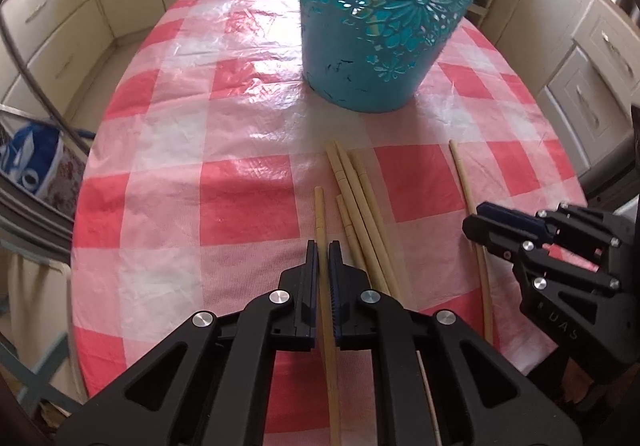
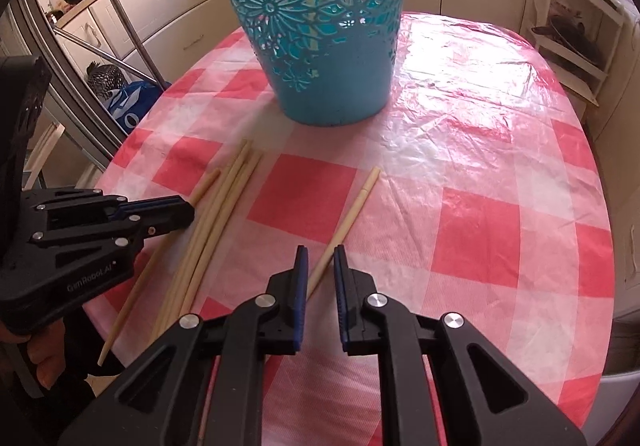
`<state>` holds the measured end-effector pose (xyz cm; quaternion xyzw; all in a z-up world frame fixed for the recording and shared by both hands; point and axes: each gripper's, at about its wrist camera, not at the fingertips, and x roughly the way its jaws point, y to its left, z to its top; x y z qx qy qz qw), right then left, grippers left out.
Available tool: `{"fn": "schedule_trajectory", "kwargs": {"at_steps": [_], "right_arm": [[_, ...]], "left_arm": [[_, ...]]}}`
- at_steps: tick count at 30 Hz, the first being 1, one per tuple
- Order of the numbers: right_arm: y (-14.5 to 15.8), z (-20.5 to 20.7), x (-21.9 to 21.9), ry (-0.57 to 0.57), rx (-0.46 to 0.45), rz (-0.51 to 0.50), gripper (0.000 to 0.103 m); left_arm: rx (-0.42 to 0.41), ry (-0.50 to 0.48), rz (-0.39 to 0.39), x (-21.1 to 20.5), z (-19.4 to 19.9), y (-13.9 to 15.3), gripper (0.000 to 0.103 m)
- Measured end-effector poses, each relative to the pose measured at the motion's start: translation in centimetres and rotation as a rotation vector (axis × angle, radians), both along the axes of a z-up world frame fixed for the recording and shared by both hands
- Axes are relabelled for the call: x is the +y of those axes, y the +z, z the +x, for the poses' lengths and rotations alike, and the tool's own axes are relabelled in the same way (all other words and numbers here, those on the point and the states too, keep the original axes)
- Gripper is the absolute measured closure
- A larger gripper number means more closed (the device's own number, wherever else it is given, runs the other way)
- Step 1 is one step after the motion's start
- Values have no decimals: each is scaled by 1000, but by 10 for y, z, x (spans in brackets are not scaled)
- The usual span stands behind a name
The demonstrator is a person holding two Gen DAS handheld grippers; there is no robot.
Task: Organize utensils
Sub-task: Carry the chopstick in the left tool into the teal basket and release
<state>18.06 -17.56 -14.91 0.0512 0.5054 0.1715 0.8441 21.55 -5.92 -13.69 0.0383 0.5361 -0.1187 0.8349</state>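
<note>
Bamboo chopstick in left tool

Teal holder rim cut off by the top edge in both views, inside not visible. Left chopstick lower end hidden between the left gripper pads and body. Lone chopstick near end hidden behind the right gripper; contact unclear.

Both hand-held grippers closed, downward-tilted
</note>
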Motion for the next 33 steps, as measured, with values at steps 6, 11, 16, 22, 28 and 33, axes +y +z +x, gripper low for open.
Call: {"fn": "schedule_trajectory", "kwargs": {"at_steps": [6, 11, 16, 22, 28, 33], "right_arm": [[0, 4, -1, 42, 13, 8, 90], [-2, 4, -11, 3, 26, 85, 90], [0, 0, -8, 7, 4, 72, 84], [-1, -2, -1, 20, -23, 44, 83], [-1, -1, 5, 34, -42, 21, 78], [-1, -3, 12, 55, -67, -23, 76]], "left_arm": [[-27, -10, -12, 3, -4, 9, 99], [-252, 25, -130, 17, -22, 65, 99], [-597, 32, -275, 19, -45, 141, 99], [-910, 64, -345, 10, -44, 208, 99], [-1094, 135, -419, -1, -10, 245, 99], [-1078, 201, -440, -13, 48, 237, 99]]}}
